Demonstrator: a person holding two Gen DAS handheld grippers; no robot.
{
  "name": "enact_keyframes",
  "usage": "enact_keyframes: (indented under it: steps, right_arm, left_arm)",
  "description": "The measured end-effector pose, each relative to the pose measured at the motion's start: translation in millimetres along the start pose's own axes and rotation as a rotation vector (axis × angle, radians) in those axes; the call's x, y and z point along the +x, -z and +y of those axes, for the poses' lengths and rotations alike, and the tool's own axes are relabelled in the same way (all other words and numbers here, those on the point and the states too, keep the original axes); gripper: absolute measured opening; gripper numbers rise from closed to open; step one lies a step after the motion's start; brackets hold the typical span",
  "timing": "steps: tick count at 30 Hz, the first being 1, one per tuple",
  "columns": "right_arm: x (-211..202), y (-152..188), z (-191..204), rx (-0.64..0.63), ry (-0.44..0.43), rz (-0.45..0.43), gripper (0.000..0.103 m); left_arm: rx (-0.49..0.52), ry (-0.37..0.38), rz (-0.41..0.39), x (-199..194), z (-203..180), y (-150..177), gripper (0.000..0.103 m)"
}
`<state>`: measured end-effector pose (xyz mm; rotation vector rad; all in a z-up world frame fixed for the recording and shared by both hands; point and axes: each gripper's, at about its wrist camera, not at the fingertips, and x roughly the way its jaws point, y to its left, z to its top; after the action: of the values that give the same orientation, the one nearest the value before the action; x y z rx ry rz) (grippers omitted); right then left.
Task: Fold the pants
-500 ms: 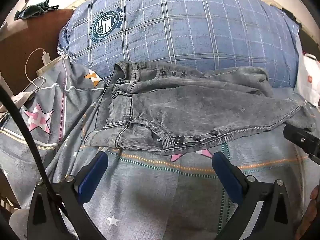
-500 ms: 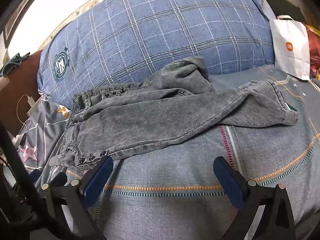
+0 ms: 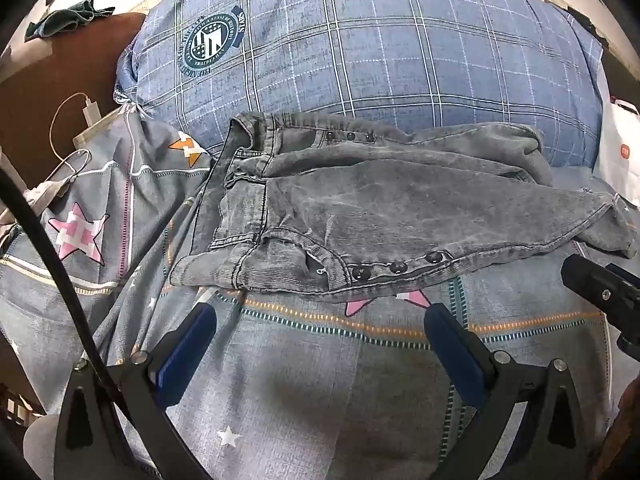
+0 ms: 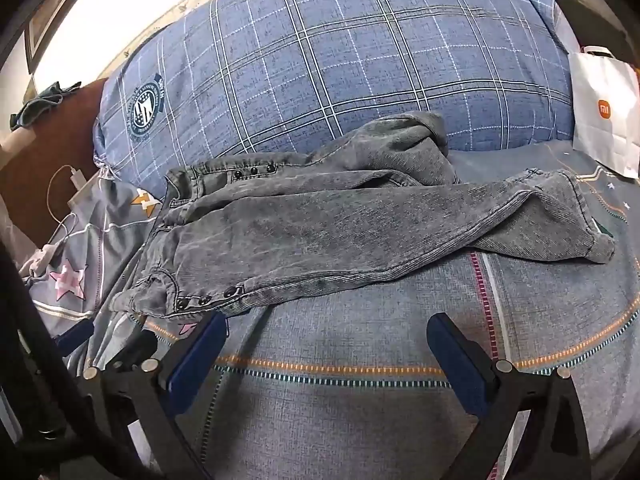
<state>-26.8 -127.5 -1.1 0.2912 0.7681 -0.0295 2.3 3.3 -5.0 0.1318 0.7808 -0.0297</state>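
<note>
Grey washed denim pants (image 3: 380, 216) lie crumpled across the bed, waistband with snap buttons to the left, legs running right. In the right wrist view the pants (image 4: 340, 232) stretch from the waistband at lower left to the leg cuffs at right. My left gripper (image 3: 320, 320) is open and empty, just below the waistband's near edge. My right gripper (image 4: 328, 332) is open and empty, just below the near leg edge. The right gripper's tip also shows at the right edge of the left wrist view (image 3: 600, 284).
A big blue plaid pillow (image 3: 380, 52) lies behind the pants. The bed cover (image 3: 304, 380) is grey with stars and stripes. A white paper bag (image 4: 604, 128) stands at the right. A charger with cable (image 3: 90, 112) and a brown headboard (image 3: 48, 92) are at the left.
Both grippers have moved slightly nearer the pants. The pants have not moved.
</note>
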Motion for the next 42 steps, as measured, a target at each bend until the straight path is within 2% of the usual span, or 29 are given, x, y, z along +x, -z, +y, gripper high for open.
enact_keyframes:
  steps: [42]
  right_arm:
    - [-0.9,-2.4,-4.6,0.016,0.015,0.002,0.102]
  left_arm:
    - [0.0,-0.005,-0.002,-4.4,-2.8,-3.4,0.103]
